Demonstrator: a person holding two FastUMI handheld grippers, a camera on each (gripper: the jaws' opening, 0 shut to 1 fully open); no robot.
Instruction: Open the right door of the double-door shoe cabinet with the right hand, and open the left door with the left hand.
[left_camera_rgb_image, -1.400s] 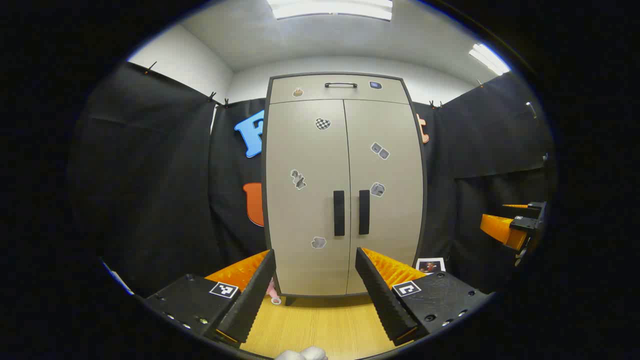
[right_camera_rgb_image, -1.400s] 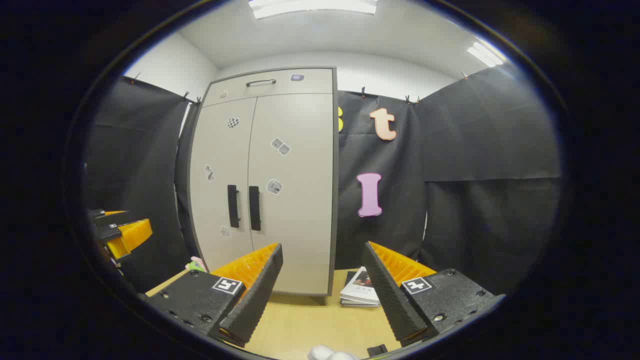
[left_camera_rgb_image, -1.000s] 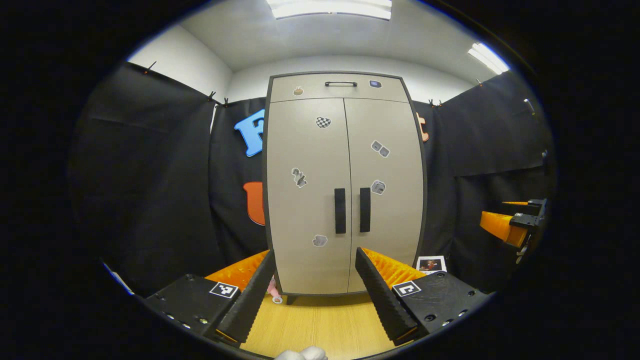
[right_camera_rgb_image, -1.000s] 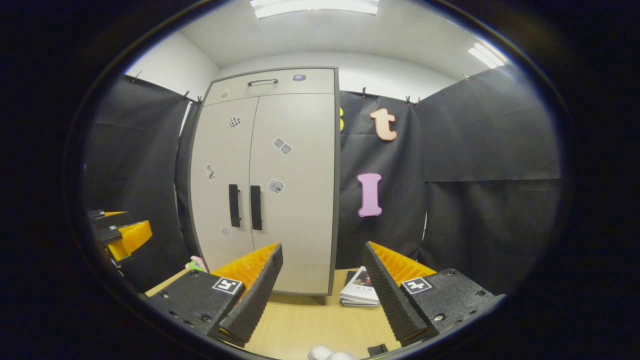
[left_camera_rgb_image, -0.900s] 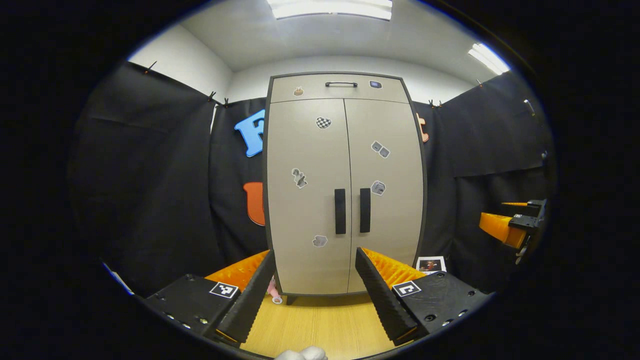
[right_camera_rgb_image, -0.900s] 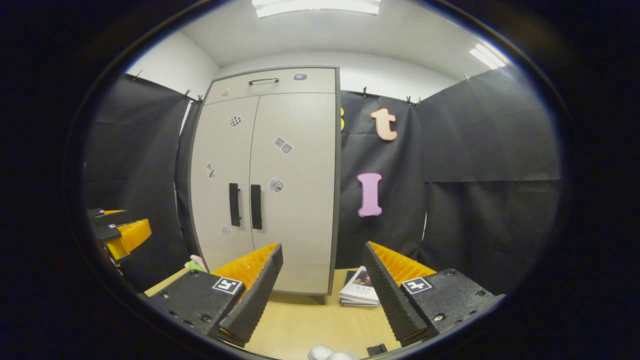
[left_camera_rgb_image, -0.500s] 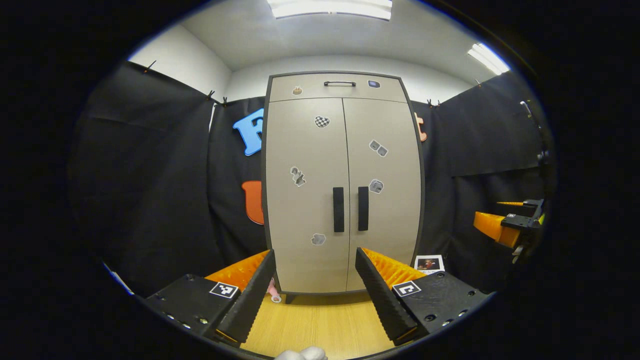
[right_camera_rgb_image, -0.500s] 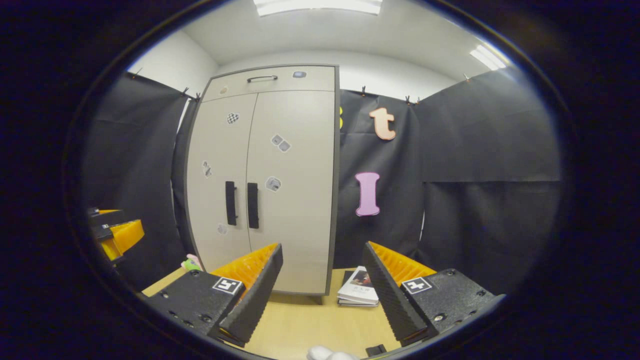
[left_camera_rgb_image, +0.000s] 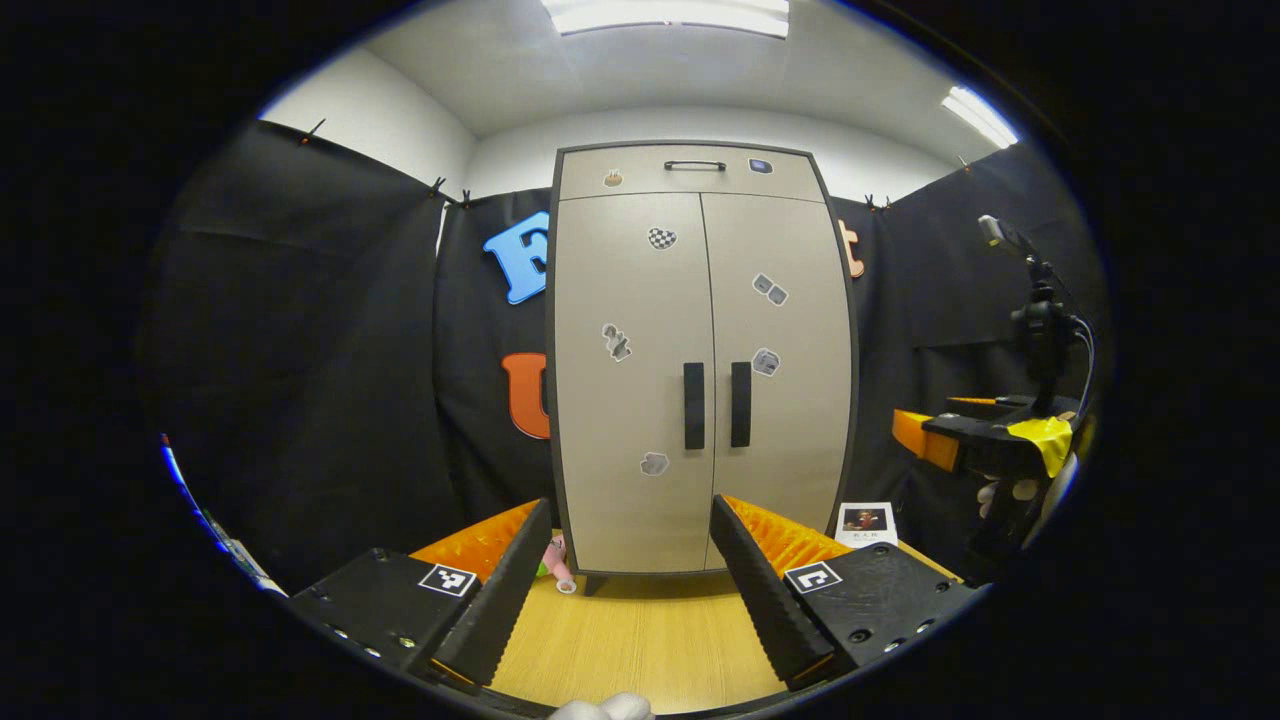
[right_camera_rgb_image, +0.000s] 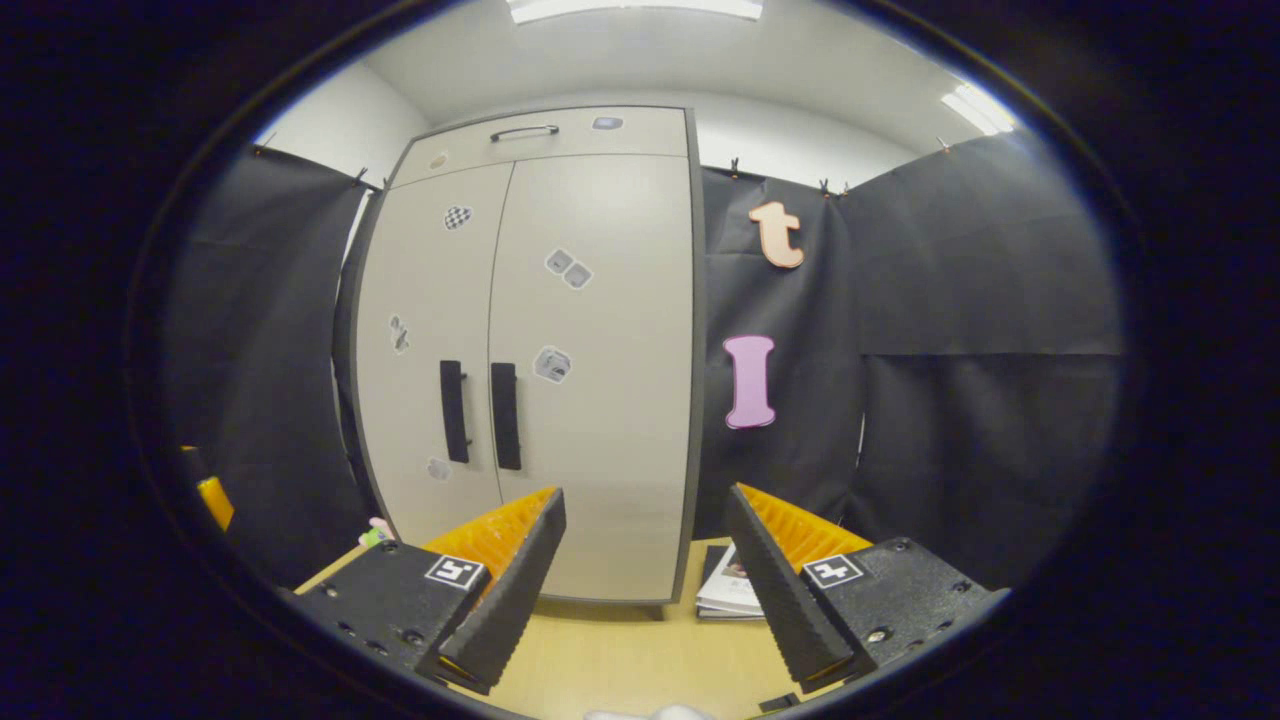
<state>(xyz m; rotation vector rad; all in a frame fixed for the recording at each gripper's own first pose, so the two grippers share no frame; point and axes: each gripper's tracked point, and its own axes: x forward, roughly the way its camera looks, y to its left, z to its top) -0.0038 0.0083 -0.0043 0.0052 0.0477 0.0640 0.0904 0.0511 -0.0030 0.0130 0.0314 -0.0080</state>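
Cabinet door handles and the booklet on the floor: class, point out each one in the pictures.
right door handle (left_camera_rgb_image: 740, 404), left gripper view, middle of the bar.
left door handle (left_camera_rgb_image: 693, 405), left gripper view, middle of the bar.
booklet (right_camera_rgb_image: 728, 590), right gripper view, its cover.

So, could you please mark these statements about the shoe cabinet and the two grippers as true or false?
1. Both doors of the shoe cabinet are shut. True.
2. The right gripper is clamped on the right door handle. False: it is open and apart from the handle.
3. The left gripper is open. True.
4. The two door handles sit at the cabinet's outer edges. False: the right one and the left door handle flank the centre seam.
5. A booklet lies beside the cabinet. True.
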